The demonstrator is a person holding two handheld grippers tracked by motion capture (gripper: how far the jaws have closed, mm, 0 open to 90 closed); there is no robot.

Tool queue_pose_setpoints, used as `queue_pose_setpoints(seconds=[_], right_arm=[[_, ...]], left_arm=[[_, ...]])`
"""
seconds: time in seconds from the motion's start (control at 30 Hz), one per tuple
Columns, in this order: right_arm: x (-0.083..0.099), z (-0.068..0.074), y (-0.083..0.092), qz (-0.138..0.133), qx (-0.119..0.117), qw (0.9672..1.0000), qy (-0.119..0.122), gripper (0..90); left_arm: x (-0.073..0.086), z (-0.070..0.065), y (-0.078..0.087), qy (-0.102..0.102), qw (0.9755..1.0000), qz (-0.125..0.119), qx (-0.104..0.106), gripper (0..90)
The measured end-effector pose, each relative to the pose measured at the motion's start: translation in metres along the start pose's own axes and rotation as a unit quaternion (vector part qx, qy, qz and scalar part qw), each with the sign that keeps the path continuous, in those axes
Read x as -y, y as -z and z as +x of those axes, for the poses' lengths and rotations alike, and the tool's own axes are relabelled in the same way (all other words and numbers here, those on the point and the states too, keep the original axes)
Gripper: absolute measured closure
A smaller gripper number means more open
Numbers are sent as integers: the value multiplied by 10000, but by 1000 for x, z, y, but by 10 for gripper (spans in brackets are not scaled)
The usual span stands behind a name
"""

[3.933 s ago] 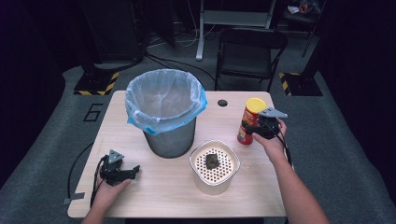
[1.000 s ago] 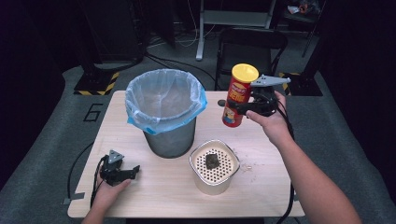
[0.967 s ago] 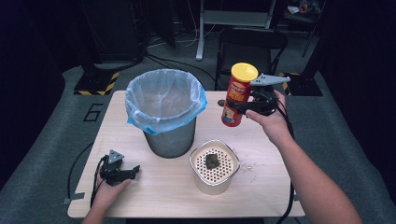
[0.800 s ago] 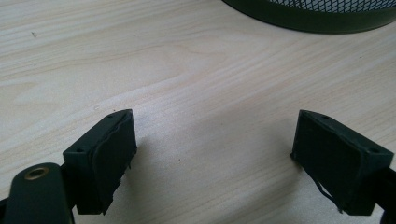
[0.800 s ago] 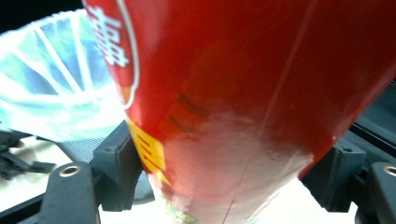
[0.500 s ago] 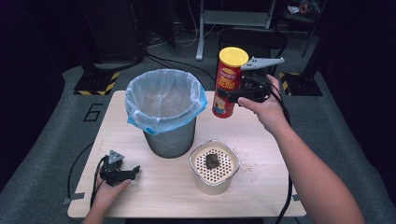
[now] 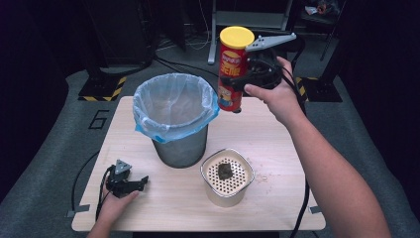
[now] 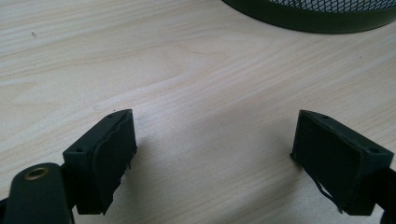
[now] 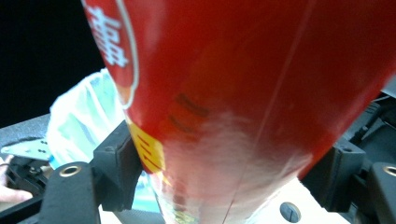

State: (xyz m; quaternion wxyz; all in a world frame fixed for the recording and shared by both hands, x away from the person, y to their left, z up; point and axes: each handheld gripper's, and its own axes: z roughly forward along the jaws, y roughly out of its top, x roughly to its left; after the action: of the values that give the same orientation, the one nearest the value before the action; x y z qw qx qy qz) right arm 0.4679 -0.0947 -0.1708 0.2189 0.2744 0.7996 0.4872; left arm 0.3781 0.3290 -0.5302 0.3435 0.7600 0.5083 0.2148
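**Chip can held in the air beside the lined bin**

A dark room with grey carpet surrounds a pale wooden desk (image 7: 277,148); yellow-and-black striped tape marks the floor beyond it, and a chair frame stands farther back.

The largest thing on the desk is a metal mesh bin (image 7: 176,121) lined with a pale blue plastic bag whose edge is folded over the rim. Its dark base also shows at the top of the left claw's view (image 8: 313,14).

In front of the bin, to its right, sits a cream-coloured container (image 7: 227,178) with a perforated top, and a small dark lump (image 7: 225,171) rests on that top.

The red chip can (image 7: 233,69) with a yellow lid is off the desk, upright with a slight tilt, just to the right of the bin's rim. The right claw (image 7: 250,74) is clamped on its middle; in the right claw's view the black jaws press against both sides of the can (image 9: 243,107).

The left claw (image 7: 130,182) lies on the desk near the front left corner, under the person's hand, its jaws spread wide apart over bare wood with nothing between them.
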Motion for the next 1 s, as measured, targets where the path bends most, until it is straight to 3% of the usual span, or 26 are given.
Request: queue_pose_setpoints(seconds=[0.3, 1.0], right_arm=[[-23, 16, -15, -40, -175, 9998, 45, 235], [-27, 44, -73, -155, -657, 9976, 164, 234]], left_arm=[[0, 0, 0, -30, 10000, -1, -1, 133], [0, 0, 1, -92, 10000, 17, 0, 133]])
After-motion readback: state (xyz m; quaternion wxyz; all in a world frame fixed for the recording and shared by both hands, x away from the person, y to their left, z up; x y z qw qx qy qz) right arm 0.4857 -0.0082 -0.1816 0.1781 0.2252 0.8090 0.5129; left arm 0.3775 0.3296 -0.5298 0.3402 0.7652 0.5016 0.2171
